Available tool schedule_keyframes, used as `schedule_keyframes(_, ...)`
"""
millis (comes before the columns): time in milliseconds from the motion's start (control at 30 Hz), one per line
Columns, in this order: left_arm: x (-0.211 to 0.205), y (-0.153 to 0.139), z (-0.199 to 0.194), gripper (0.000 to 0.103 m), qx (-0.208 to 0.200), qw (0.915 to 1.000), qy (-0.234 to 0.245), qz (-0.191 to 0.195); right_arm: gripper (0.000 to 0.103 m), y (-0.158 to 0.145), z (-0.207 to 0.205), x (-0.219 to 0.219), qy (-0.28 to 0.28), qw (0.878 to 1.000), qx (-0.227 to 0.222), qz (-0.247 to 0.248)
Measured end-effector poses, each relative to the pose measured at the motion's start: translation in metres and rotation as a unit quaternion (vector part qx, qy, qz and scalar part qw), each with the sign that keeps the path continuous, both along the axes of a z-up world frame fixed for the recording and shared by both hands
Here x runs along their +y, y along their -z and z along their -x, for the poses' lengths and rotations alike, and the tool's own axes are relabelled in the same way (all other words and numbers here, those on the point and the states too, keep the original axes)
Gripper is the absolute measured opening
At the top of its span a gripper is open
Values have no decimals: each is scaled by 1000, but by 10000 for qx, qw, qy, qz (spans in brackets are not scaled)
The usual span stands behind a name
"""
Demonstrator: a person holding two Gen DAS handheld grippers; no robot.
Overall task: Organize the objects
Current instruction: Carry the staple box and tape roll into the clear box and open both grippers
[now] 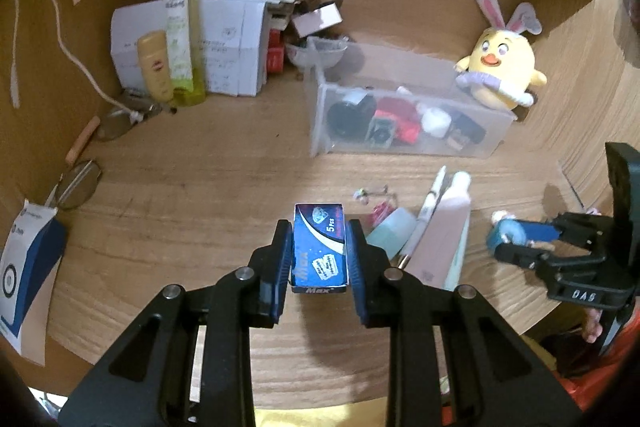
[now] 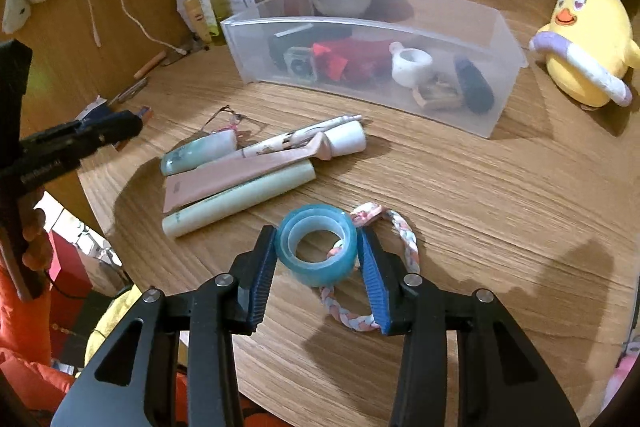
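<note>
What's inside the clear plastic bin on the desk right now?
The clear plastic bin holds a small white pot, a red item, a dark blue case and a small square gadget. Anything beneath them is hidden.

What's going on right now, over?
Left gripper shut on blue box. Right gripper shut on tape roll. Clear bin ahead, path open.

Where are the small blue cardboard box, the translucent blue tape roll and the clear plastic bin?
small blue cardboard box [image 1: 319,247], left wrist view, printed top face
translucent blue tape roll [image 2: 316,247], right wrist view, front rim
clear plastic bin [image 2: 360,83], right wrist view, front wall
</note>
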State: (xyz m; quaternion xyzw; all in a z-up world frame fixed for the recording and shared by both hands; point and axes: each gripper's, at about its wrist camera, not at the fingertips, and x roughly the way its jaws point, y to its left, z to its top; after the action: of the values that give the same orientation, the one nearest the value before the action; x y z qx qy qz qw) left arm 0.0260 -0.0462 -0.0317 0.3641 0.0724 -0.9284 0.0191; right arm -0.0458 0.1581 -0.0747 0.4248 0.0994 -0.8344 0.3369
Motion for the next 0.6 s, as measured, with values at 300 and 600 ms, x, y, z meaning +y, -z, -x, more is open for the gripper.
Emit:
schedule_keyframes(300, 18, -13, 12, 27, 194, 9995, 269, 8, 38, -3, -7, 6, -2, 9999, 159, -58)
schedule_keyframes(600, 35, -28, 23, 27, 415, 9979, 506, 24, 37, -18, -8, 10, 63, 9990, 430, 127)
